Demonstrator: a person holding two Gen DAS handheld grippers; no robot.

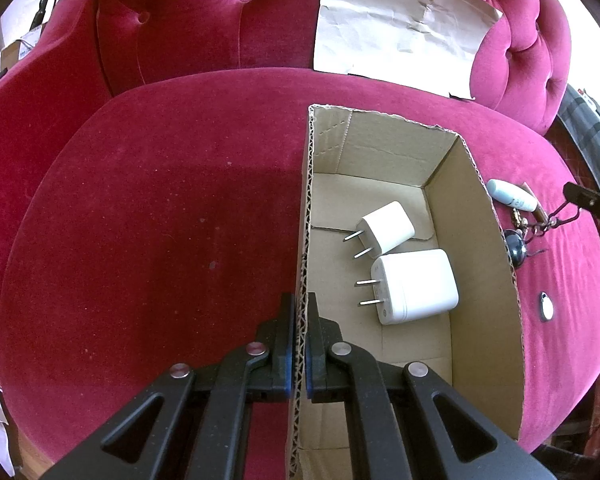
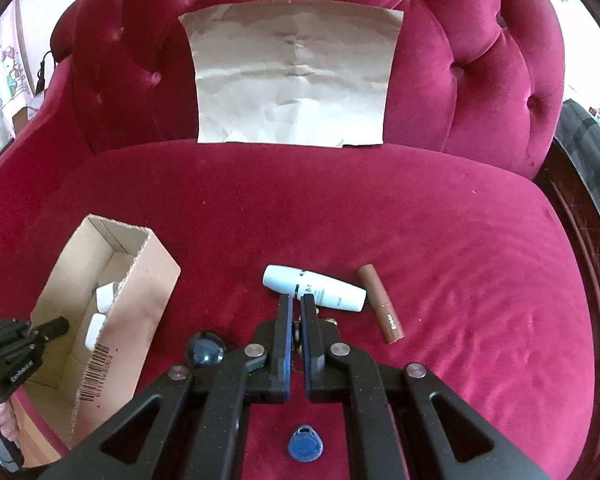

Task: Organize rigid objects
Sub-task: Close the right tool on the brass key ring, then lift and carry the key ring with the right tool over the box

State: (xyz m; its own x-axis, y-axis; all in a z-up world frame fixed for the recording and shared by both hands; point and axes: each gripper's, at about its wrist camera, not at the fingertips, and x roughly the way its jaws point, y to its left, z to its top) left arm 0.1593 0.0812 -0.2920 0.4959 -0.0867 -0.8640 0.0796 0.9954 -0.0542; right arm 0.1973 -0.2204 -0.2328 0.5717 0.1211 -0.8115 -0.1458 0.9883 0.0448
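A cardboard box (image 1: 488, 240) sits on the red sofa seat and holds two white plug adapters, a small one (image 1: 388, 228) and a larger one (image 1: 416, 286). My left gripper (image 1: 300, 304) is shut on the box's left wall. In the right wrist view the box (image 2: 140, 292) is at the left. My right gripper (image 2: 296, 304) is shut on a small metal keychain piece (image 2: 298, 332), just before a white bottle (image 2: 316, 288). A brown lipstick tube (image 2: 382, 304), a dark glass ball (image 2: 205, 350) and a blue key fob (image 2: 305, 444) lie nearby.
A sheet of brown paper (image 2: 296, 76) leans on the tufted sofa back (image 2: 480, 60). In the left wrist view the bottle (image 1: 512, 196), ball (image 1: 516, 246) and a fob (image 1: 546, 306) lie right of the box. The seat's front edge is near.
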